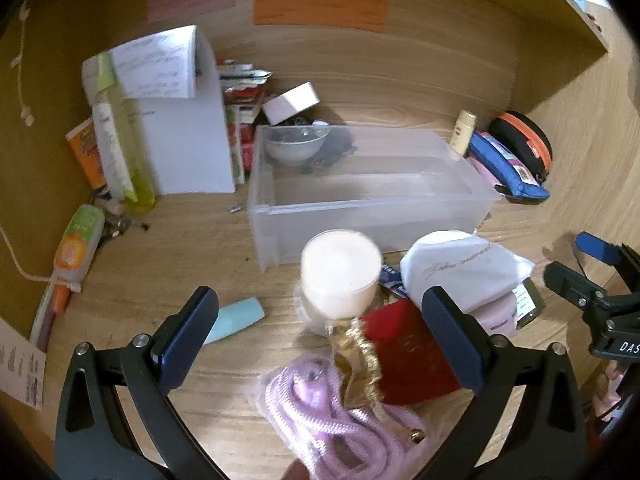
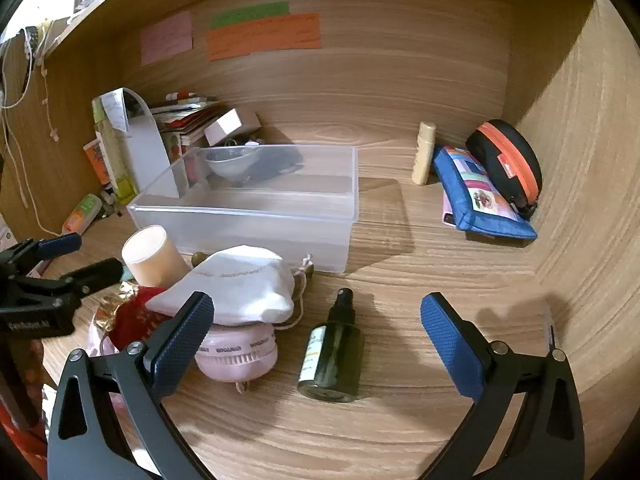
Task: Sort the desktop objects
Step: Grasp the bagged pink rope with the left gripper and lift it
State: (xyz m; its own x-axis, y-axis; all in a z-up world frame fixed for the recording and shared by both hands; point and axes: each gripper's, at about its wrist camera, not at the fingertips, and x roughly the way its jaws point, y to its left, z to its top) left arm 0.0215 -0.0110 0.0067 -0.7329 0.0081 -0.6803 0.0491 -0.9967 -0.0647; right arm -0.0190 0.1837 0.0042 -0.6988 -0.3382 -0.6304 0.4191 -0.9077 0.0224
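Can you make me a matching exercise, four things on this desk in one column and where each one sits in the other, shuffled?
Things:
1. dark spray bottle
2. clear bin
3. white pouch
4. blue zip pouch

Places:
A. leaning against the black case with the orange zip
B. lying on its side between the right tongs' fingers
C. on top of the pink round device
D. middle of the desk, empty

Pairs: 1-B, 2-D, 3-C, 4-A

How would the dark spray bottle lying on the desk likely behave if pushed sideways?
The dark spray bottle lies on its round side, so it would probably roll. Its glossy surface looks glass-like: likely slippery, rigid and perhaps breakable. The wooden desk around it is flat, offering little to stop it.
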